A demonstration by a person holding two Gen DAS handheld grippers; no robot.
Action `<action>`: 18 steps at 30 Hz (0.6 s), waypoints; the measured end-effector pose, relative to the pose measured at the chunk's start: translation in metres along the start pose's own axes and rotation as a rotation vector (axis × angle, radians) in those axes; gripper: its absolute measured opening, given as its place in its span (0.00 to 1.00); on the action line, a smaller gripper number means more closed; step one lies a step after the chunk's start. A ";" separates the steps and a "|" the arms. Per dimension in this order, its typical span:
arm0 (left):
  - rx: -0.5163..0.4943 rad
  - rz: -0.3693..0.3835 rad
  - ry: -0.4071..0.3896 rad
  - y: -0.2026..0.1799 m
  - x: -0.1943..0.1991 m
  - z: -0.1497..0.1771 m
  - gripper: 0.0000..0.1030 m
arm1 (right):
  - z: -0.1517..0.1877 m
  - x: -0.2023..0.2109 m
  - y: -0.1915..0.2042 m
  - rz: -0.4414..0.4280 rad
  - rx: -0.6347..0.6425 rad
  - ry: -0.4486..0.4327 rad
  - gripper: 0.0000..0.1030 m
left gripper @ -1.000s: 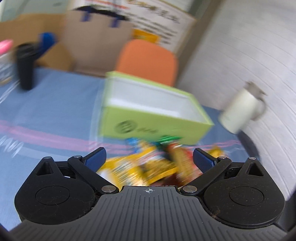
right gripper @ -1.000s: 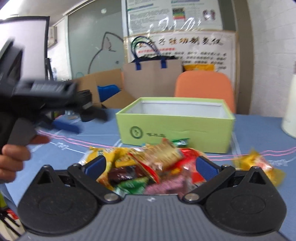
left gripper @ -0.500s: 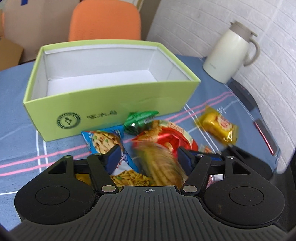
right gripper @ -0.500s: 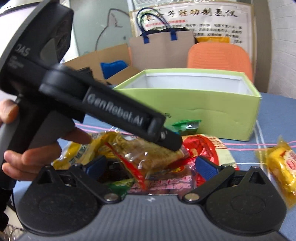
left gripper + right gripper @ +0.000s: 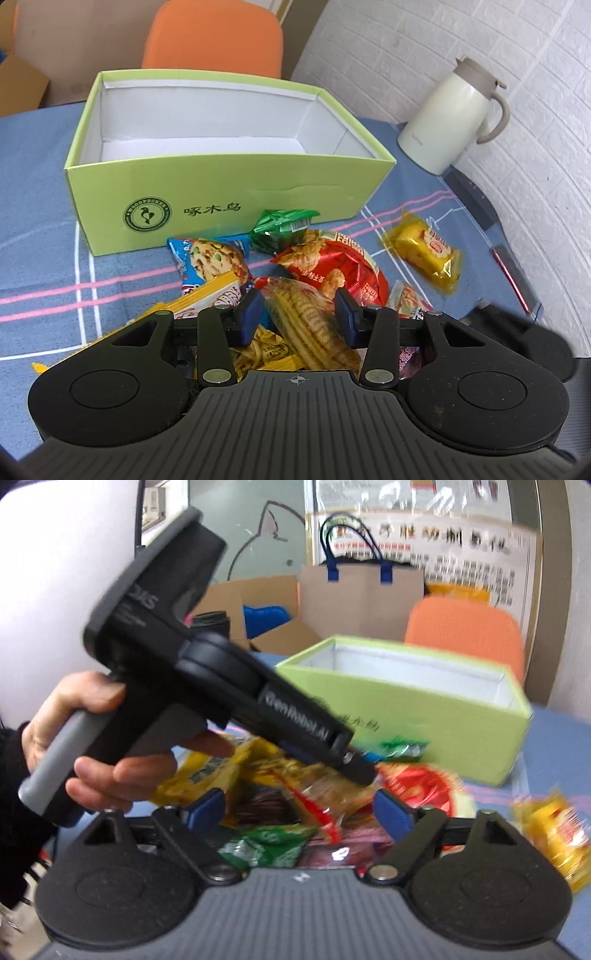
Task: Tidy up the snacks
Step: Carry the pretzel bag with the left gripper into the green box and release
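Left gripper (image 5: pixel 299 308) first: its two blue pads sit either side of a clear packet of yellow wafer sticks (image 5: pixel 314 325), pressed to the wrapper on both flanks as far as this angle lets me judge; that packet tops the snack pile on the blue tablecloth (image 5: pixel 37 206). Around it I count a blue cookie packet (image 5: pixel 210 260), one small green packet (image 5: pixel 282 229), one red cracker bag (image 5: pixel 332 266), a yellow-striped bag (image 5: pixel 207 295) at the left pad, and one yellow cake packet (image 5: pixel 424 251) lying apart to the right; six clear in all, more half hidden underneath. Just behind the pile stands a single lime-green box (image 5: pixel 229 203), lid off, white inside. One cream thermos jug (image 5: pixel 450 118) stands by the brick wall; one orange chair (image 5: pixel 214 37) is behind the box. Right gripper (image 5: pixel 299 812): fingers spread wide, nothing between them, hovering over the near edge of the pile; that view is blurred.
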State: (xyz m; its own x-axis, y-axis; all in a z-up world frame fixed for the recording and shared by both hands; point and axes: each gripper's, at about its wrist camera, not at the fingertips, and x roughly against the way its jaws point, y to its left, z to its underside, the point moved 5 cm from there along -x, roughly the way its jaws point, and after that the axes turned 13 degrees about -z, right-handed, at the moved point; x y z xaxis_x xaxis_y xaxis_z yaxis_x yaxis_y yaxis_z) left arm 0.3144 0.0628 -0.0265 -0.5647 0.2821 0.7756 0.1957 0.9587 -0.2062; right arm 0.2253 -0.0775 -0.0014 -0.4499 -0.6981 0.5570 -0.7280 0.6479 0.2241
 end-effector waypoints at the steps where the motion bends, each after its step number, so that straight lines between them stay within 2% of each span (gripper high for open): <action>1: 0.000 0.001 0.000 0.001 0.001 0.001 0.23 | 0.001 -0.004 -0.003 0.008 -0.010 0.000 0.76; 3: -0.006 -0.002 -0.006 0.001 0.004 0.003 0.23 | 0.000 -0.013 -0.007 -0.002 -0.034 0.005 0.74; 5: -0.009 -0.015 -0.013 0.002 0.006 0.006 0.24 | 0.000 -0.018 -0.008 0.001 -0.031 0.018 0.65; 6: -0.014 -0.038 -0.026 0.003 0.007 0.007 0.23 | 0.001 -0.018 -0.007 0.000 -0.025 0.020 0.57; 8: -0.005 -0.041 -0.040 0.006 0.011 0.009 0.09 | 0.002 -0.012 -0.006 -0.017 -0.033 0.005 0.49; 9: 0.010 -0.033 -0.047 0.007 0.015 0.009 0.06 | 0.000 -0.008 -0.004 -0.014 -0.026 -0.009 0.47; 13: 0.051 0.009 -0.118 0.002 0.038 -0.008 0.06 | -0.022 0.007 -0.005 0.021 0.034 -0.074 0.47; 18: 0.051 0.010 -0.228 -0.007 0.053 -0.060 0.05 | -0.070 0.007 -0.027 0.084 0.138 -0.131 0.47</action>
State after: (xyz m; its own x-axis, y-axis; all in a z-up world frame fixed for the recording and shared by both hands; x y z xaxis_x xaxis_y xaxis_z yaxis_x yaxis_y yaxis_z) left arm 0.3312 0.0695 0.0520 -0.7308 0.2863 0.6196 0.1647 0.9549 -0.2470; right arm 0.2777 -0.0785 0.0526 -0.5689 -0.6828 0.4584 -0.7451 0.6638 0.0642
